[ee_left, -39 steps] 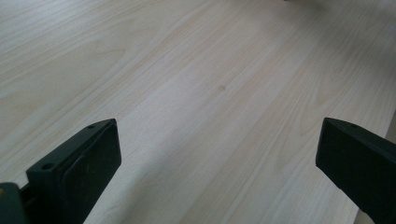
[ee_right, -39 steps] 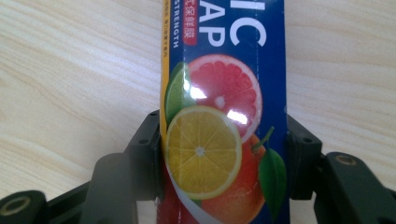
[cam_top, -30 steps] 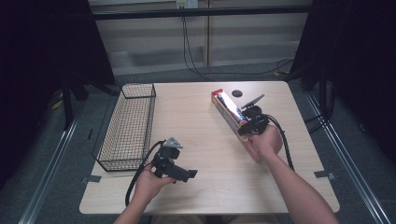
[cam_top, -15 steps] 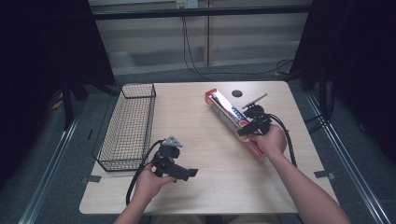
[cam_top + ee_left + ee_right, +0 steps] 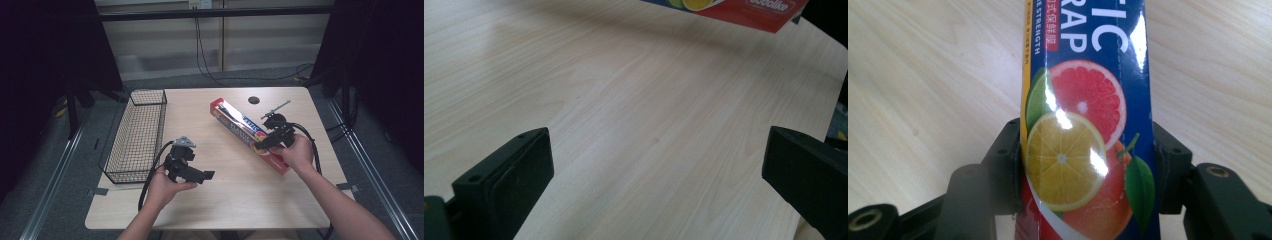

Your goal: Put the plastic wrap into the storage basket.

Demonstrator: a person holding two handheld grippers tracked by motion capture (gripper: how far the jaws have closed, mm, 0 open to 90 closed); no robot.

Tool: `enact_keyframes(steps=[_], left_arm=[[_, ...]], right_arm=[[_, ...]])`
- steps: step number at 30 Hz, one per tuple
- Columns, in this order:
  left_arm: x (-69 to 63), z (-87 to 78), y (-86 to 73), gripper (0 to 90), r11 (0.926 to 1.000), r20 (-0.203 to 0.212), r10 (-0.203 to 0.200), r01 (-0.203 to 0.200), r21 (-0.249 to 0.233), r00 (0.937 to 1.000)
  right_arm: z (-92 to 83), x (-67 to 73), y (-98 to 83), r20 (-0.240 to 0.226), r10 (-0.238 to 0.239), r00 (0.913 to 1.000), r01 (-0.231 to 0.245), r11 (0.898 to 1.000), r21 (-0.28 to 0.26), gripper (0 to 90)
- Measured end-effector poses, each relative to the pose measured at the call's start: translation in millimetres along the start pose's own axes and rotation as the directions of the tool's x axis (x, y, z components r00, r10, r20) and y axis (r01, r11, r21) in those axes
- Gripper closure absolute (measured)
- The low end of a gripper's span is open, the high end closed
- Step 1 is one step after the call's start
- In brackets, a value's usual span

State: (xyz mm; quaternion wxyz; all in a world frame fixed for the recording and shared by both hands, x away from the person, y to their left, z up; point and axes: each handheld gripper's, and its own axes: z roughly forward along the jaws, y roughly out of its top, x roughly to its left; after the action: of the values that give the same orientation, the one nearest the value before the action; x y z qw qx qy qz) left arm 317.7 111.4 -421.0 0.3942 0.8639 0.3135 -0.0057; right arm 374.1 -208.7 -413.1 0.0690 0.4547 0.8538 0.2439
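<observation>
We've got the right gripper [image 5: 267,141] clamped across the long red-and-blue cardboard plastic-wrap box [image 5: 240,127], grabbing its near end, toward the right edge of the pale wooden tabletop [image 5: 250,200]. Our left gripper [image 5: 197,175] hangs wide open, well apart from it.

Lab-style recording bay is indicated: wooden table [image 5: 225,200] ringed by black curtains [image 5: 45,60], cables [image 5: 205,50] hung behind, grey carpet [image 5: 50,200].

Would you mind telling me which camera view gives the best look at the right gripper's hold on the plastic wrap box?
The right gripper view: both jaws of the right gripper press on the sides of the plastic wrap box. The high view shows the whole box but the hand hides the grip. The left gripper view catches one red corner.
</observation>
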Motion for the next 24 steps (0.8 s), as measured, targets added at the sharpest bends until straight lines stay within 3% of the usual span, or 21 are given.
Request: enact_keyframes(steps=[5, 12, 14, 15, 17, 19, 20, 24], left_arm=[[-5.1, 0.8, 9.1, 0.2, 0.9992, 0.013, 0.037, -0.037, 0.014, 0.9992], [-3.6, -3.2, 29.7, 2.9, 0.9969, -0.012, 0.077, -0.077, 0.014, 0.9969], [-4.4, -5.2, 37.7, 3.2, 0.9939, -0.020, 0.108, -0.107, 0.025, 0.9940], [-4.0, -6.3, 41.8, 4.5, 0.9903, 0.001, 0.136, -0.136, 0.032, 0.9907], [-5.2, -7.6, 48.7, 6.8, 0.9838, -0.027, 0.176, -0.175, 0.040, 0.9841], [-4.5, -8.9, 55.1, 7.6, 0.9762, -0.020, 0.210, -0.208, 0.061, 0.9776], [-4.3, -9.8, 58.3, 7.6, 0.9725, -0.027, 0.221, -0.218, 0.082, 0.9749], [-5.0, -8.0, 67.9, 8.1, 0.9695, -0.021, 0.229, -0.226, 0.095, 0.9732]], right_arm=[[-4.4, 6.6, -1.4, -0.014, -0.050, 0.9987, 0.050, 0.999, 0.008, 43.9], [-14.7, 18.2, 0.7, -0.045, -0.100, 0.9940, 0.099, 0.995, -0.009, 43.9], [-16.8, 20.1, 0.4, -0.058, -0.115, 0.9917, 0.114, 0.993, -0.016, 43.9], [-17.6, 21.2, 0.1, -0.066, -0.117, 0.9909, 0.116, 0.993, -0.018, 43.9], [-18.9, 22.7, -0.9, -0.073, -0.138, 0.9877, 0.137, 0.990, -0.022, 43.9], [-19.5, 25.3, -2.0, -0.077, -0.158, 0.9845, 0.156, 0.987, -0.025, 43.9], [-19.7, 26.6, -2.6, -0.078, -0.171, 0.9823, 0.169, 0.985, -0.022, 43.9], [-20.6, 29.0, -4.2, -0.101, -0.188, 0.9769, 0.188, 0.982, -0.013, 43.9]])
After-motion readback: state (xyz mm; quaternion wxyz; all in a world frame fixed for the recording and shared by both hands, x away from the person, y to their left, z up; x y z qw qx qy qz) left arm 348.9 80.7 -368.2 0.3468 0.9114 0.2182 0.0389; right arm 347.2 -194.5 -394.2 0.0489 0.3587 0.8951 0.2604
